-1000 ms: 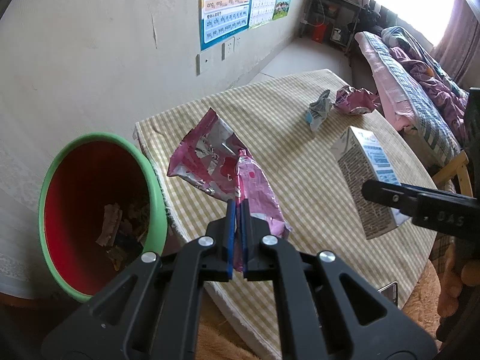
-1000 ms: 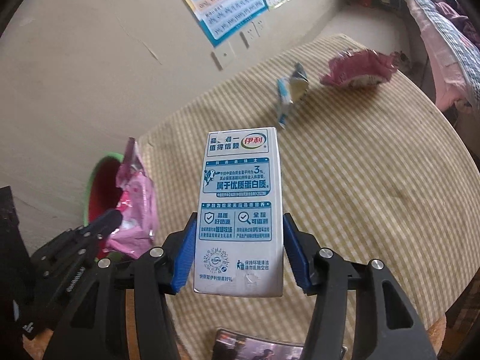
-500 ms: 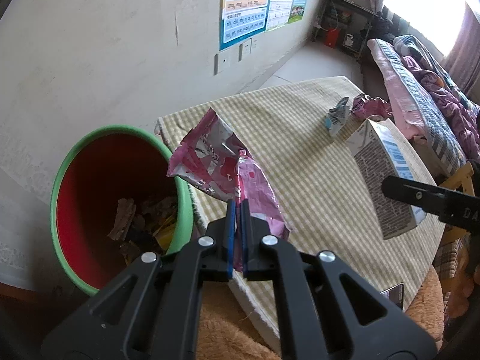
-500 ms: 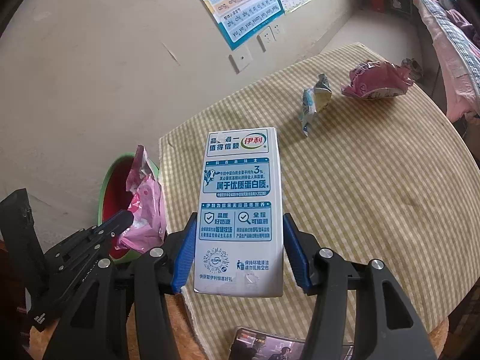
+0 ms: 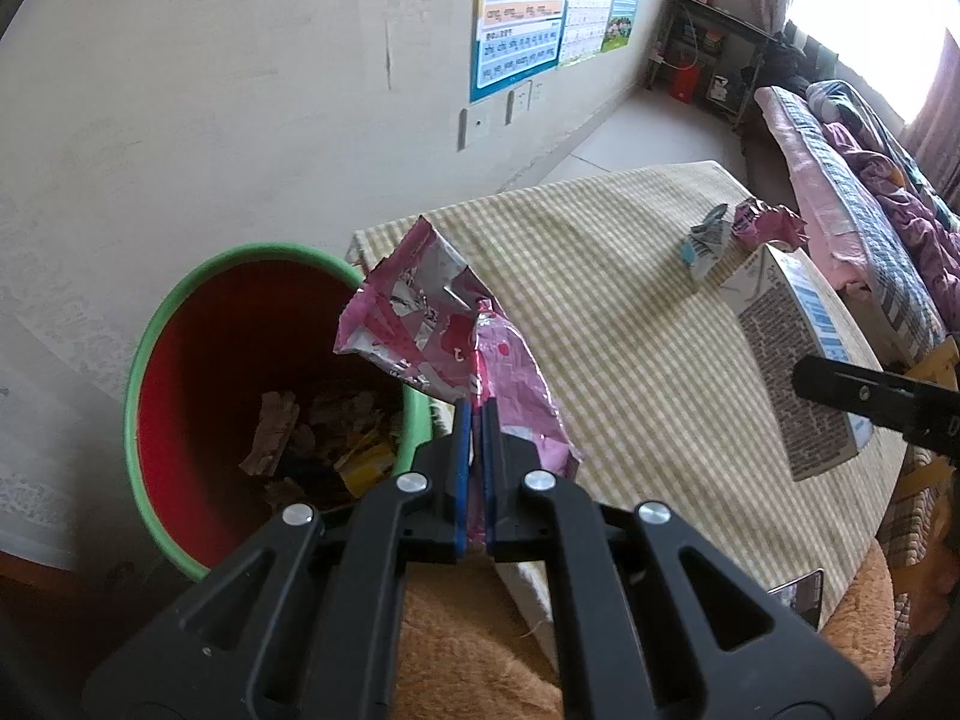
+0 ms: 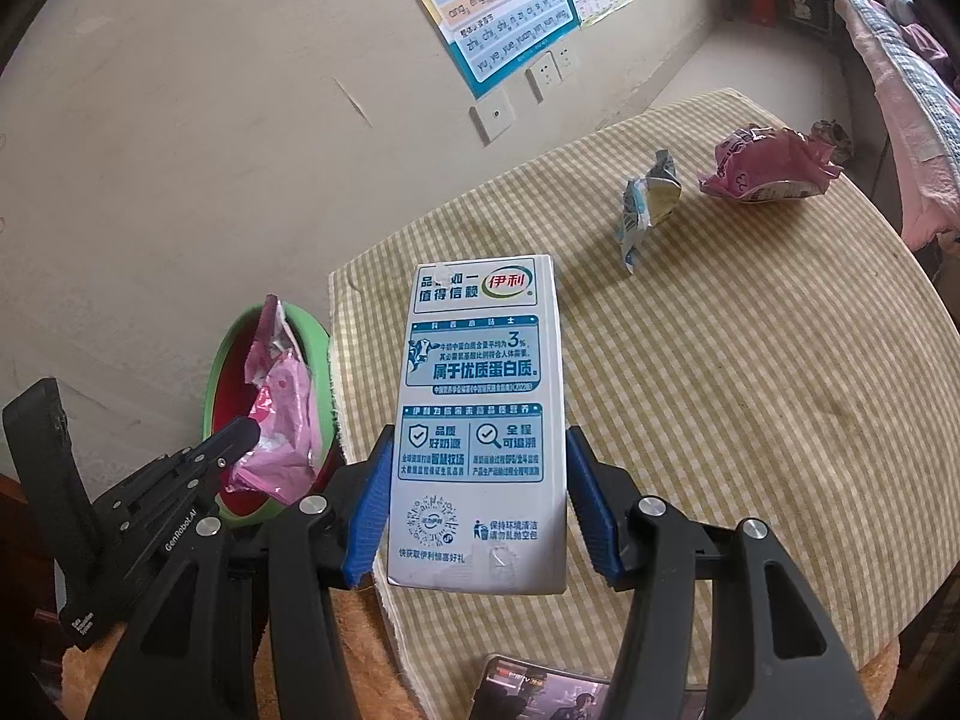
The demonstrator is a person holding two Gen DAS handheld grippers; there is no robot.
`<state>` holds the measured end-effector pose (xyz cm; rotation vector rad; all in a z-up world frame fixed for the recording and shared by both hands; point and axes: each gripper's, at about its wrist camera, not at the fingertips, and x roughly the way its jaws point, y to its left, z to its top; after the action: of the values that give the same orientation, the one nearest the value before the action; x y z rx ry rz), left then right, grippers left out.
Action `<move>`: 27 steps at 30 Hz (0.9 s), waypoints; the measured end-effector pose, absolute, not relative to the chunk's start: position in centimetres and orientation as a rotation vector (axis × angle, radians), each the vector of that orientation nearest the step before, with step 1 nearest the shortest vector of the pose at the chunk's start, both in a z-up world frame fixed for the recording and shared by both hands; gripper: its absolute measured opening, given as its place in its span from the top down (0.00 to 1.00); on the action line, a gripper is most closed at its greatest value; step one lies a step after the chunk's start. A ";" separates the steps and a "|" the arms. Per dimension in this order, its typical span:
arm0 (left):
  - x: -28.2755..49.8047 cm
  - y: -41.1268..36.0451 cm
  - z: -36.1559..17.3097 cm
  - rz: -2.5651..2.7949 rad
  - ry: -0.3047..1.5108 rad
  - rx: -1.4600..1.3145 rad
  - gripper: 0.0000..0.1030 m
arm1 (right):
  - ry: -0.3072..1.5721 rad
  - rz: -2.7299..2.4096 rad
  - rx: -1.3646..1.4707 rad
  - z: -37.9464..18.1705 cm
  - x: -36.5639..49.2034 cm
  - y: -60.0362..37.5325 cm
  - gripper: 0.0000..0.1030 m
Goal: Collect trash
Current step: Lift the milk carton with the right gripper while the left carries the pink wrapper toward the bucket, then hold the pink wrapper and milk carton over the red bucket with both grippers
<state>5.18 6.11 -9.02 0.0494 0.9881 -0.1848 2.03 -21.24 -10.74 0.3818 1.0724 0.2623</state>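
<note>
My left gripper (image 5: 474, 420) is shut on a crumpled pink wrapper (image 5: 438, 330) and holds it over the near rim of a red bin with a green rim (image 5: 198, 354), which holds scraps. My right gripper (image 6: 477, 462) is shut on a white and blue milk carton (image 6: 480, 396), held above the checked table (image 6: 750, 360). The carton also shows in the left wrist view (image 5: 792, 360), and the wrapper (image 6: 282, 402) and bin (image 6: 231, 360) show in the right wrist view. A small blue-white wrapper (image 6: 645, 204) and another pink wrapper (image 6: 768, 171) lie at the table's far side.
The bin stands on the floor between the wall (image 5: 180, 90) and the table's left edge. A phone (image 6: 540, 690) lies at the table's near edge. A bed (image 5: 858, 192) runs along the far right. A shelf (image 5: 708, 60) stands at the back.
My left gripper has carried the pink wrapper leftward, from over the table edge to over the bin's rim. My right gripper has drawn back toward the near table edge with the carton.
</note>
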 end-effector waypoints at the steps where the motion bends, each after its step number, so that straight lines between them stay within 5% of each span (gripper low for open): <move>1: 5.2 6.3 -9.0 -0.182 0.989 0.048 0.97 | 1.073 0.264 0.381 -10.7 2.0 -21.2 0.49; 27: 5.8 14.1 -9.4 -0.016 0.982 -0.008 0.97 | 1.092 0.506 0.216 -9.5 6.3 -9.0 0.48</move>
<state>5.82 14.07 -9.40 -0.0084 0.9820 -0.0156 6.29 -8.96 -9.52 0.2162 1.0919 0.5056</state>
